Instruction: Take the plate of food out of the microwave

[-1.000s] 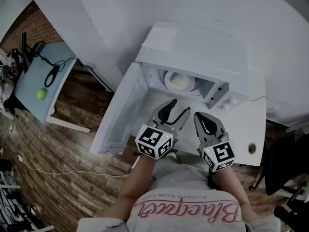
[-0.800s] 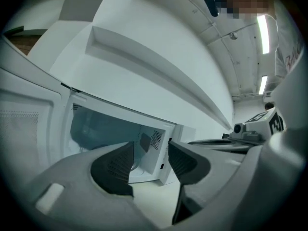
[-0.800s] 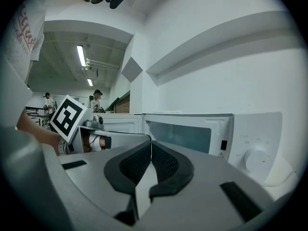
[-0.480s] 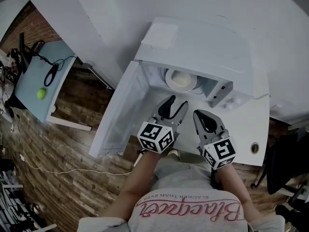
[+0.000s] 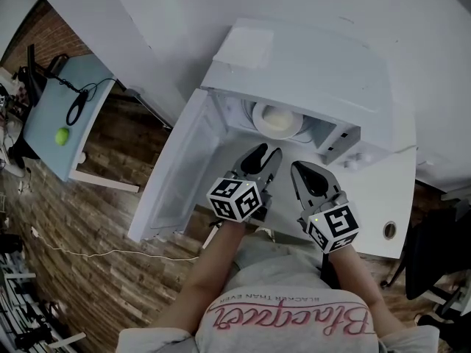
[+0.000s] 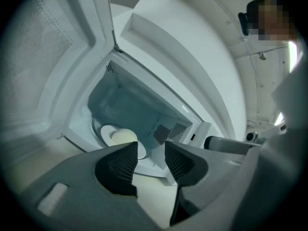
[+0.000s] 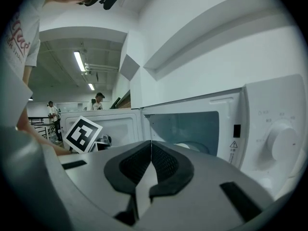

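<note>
This looks like an open-plan workroom or lab with an office feel, not a home kitchen. In the head view a white microwave (image 5: 309,72) sits on a plain white table (image 5: 383,190) at 1 o'clock. A wood-pattern floor (image 5: 96,219) spreads at 8 o'clock below a brick wall (image 5: 37,31) at 10 o'clock. At 9 o'clock a pale blue desk (image 5: 51,116) carries cables (image 5: 77,109), and a dark office chair (image 5: 434,263) stands at 4 o'clock. The right gripper view shows long ceiling strip lights (image 7: 80,61) at 10 o'clock, with people (image 7: 98,100) standing far off at 9 o'clock.
</note>
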Demonstrator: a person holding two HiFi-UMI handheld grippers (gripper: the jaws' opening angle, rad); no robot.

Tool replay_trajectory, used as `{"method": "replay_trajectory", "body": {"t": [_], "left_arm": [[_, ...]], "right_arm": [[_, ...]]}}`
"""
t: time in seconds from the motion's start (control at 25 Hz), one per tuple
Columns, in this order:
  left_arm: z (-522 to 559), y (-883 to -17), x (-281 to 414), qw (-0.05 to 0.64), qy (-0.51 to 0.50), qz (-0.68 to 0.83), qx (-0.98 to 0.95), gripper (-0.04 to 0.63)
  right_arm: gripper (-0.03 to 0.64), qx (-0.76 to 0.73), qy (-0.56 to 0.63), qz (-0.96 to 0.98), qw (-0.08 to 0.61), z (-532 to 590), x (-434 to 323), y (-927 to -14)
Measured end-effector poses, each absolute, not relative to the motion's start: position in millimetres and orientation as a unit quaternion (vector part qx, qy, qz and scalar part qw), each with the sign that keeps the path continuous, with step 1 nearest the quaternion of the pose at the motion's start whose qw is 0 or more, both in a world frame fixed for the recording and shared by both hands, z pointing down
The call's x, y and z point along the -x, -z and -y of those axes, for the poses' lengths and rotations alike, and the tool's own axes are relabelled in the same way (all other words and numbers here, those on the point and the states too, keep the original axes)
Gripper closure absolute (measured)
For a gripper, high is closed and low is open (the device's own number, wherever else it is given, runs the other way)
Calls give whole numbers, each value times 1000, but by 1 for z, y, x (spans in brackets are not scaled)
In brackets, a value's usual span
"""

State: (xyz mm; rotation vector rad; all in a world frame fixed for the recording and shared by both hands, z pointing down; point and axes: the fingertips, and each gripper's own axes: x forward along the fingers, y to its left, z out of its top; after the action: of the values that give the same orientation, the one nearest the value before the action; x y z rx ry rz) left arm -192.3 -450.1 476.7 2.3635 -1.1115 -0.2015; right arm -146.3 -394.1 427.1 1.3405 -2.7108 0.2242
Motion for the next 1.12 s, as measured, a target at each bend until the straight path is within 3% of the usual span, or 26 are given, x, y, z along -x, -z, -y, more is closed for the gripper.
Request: {"method": "replay_trajectory", "body": {"t": [0.2, 1.12], "left_arm": [[466, -501, 195, 324, 94, 410, -847, 414], [515, -540, 204, 468, 147, 437, -754, 456]], "right_arm": [[604, -434, -77, 896, 52, 401, 147, -431], [604, -453, -125, 881, 60, 430, 141, -458]]}}
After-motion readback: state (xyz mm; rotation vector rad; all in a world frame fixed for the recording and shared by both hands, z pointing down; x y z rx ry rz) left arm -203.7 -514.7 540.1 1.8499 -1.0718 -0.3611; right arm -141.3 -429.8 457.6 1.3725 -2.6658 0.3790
